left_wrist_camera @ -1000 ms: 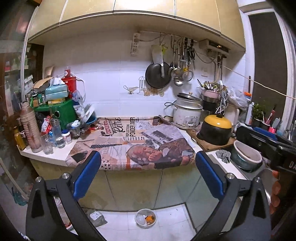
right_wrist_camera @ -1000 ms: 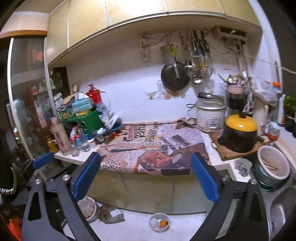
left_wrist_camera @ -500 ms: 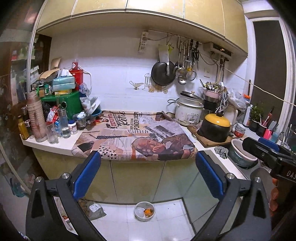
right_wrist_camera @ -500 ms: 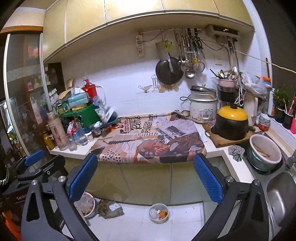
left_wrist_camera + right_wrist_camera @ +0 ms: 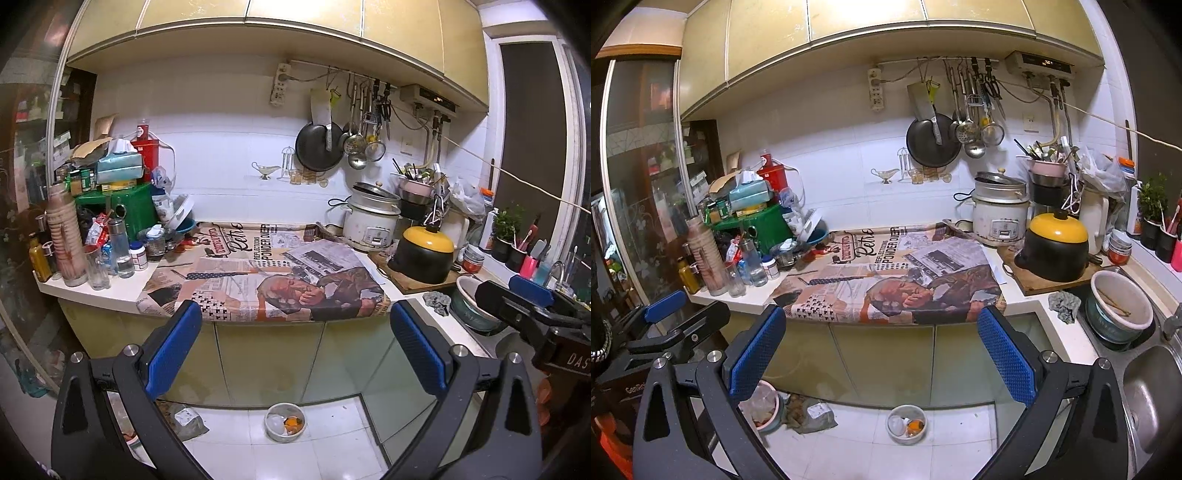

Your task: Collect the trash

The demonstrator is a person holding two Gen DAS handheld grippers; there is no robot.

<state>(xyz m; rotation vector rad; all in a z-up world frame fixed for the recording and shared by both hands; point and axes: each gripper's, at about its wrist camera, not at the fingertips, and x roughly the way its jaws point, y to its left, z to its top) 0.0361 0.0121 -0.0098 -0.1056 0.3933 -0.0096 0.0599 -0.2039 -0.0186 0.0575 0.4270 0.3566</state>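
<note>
Newsprint cloth [image 5: 280, 273] before you reads "PONDER OVER"; your left gripper [image 5: 295, 354] and right gripper [image 5: 882, 354] both gape, empty.

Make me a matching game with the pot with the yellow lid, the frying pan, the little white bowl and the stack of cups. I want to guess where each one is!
Things:
1. pot with the yellow lid
2. frying pan
3. little white bowl
4. stack of cups

Places:
A. on the floor by the cabinets
B. left end of the counter
C. on a wooden board
D. hanging on the wall

Pairs: 1-C, 2-D, 3-A, 4-B
</note>
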